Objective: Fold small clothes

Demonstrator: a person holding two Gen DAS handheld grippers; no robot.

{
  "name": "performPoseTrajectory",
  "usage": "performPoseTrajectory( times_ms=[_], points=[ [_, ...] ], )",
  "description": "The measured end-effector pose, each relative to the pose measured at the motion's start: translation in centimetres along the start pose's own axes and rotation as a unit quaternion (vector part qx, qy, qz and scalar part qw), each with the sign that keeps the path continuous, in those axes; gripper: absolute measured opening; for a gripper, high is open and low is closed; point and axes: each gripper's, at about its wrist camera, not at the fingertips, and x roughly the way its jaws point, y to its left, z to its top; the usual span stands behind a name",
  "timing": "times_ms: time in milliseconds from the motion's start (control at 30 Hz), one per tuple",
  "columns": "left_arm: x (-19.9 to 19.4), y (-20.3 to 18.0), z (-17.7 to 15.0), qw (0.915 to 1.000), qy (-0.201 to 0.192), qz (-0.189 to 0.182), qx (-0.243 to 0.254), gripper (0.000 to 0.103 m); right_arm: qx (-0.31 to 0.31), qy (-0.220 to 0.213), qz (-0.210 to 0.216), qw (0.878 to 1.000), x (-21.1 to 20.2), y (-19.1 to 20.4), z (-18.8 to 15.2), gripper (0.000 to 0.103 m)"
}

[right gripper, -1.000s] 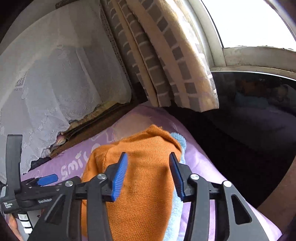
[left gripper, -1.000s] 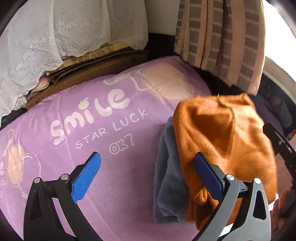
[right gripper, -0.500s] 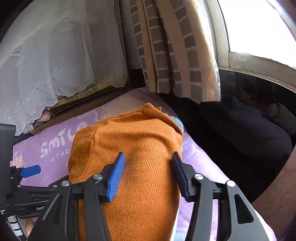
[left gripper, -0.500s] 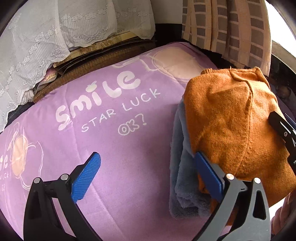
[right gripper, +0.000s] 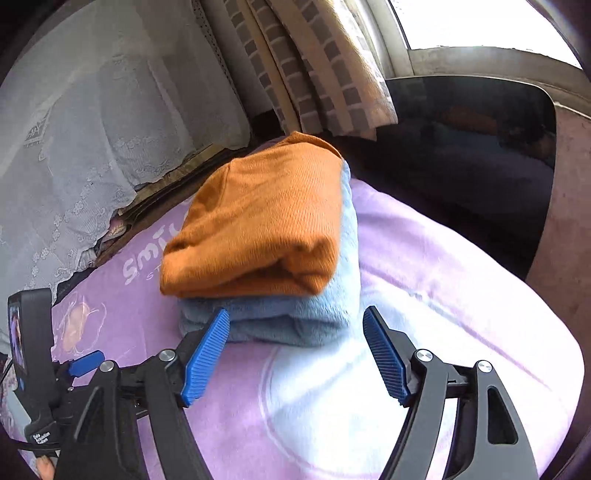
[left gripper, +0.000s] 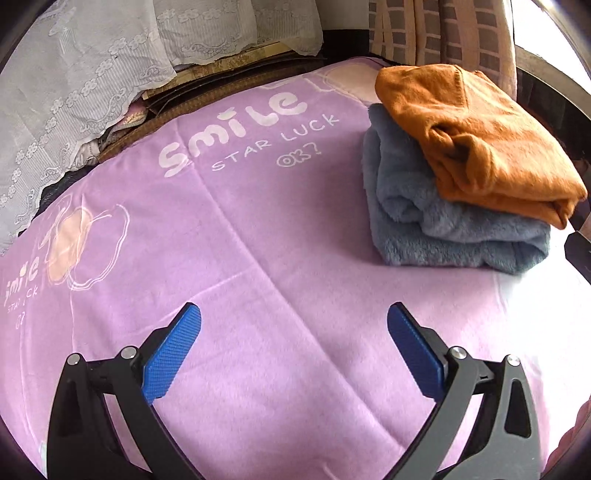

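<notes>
A folded orange knit garment [left gripper: 476, 144] [right gripper: 258, 221] lies on top of a folded blue fleece garment [left gripper: 436, 229] [right gripper: 295, 321], stacked on the purple blanket [left gripper: 258, 240] [right gripper: 424, 258]. My left gripper [left gripper: 293, 314] is open over bare blanket, well short and left of the stack, with nothing between its blue pads. My right gripper [right gripper: 297, 321] hovers just in front of the stack; its jaws are opening and nothing is pressed between them. The left gripper's tip [right gripper: 86, 360] shows at the lower left of the right wrist view.
White lace fabric [left gripper: 92, 74] drapes over stacked items along the blanket's far edge. A checked curtain [right gripper: 314, 66] hangs behind the stack beside a bright window [right gripper: 480, 22]. A dark surface [right gripper: 461, 147] lies to the right beyond the blanket's edge.
Both grippers have drawn back from the stack. The right jaws, earlier narrow over the orange garment, have widened and now stand clear of it. The stack rests free on the blanket.
</notes>
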Motion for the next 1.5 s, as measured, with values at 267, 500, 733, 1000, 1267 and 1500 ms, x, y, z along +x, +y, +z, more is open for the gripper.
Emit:
performPoseTrajectory(
  times_ms=[267, 500, 733, 1000, 1267, 1500],
  points=[
    [-7.1, 1.6, -2.0, 0.9977, -0.067, -0.009, -0.002, 0.098, -0.028, -0.019, 0.013, 0.999, -5.4, 1.7, -1.6, 0.091],
    [-12.5, 2.7, -2.2, 0.9910, -0.133, 0.007, -0.001, 0.099, -0.062, -0.056, 0.028, 0.996, -9.4, 3.8, -0.8, 0.094],
    [-14.6, 3.3, -2.2, 0.9886, -0.149, -0.017, -0.009, 0.099, -0.097, -0.080, 0.034, 0.991, -12.1, 5.8, -0.1, 0.097],
    [-14.4, 2.8, -2.2, 0.9883, -0.150, -0.028, -0.003, 0.099, -0.114, -0.079, 0.031, 0.990, -11.7, 6.7, -0.1, 0.099],
    [-12.6, 2.3, -1.6, 0.9905, -0.131, -0.042, -0.004, 0.099, -0.098, -0.067, 0.028, 0.993, -10.0, 5.7, 0.0, 0.099],
    [-11.1, 1.2, -1.0, 0.9919, -0.117, -0.049, 0.003, 0.099, -0.080, -0.057, 0.025, 0.995, -8.4, 4.4, 0.2, 0.099]
  ],
)
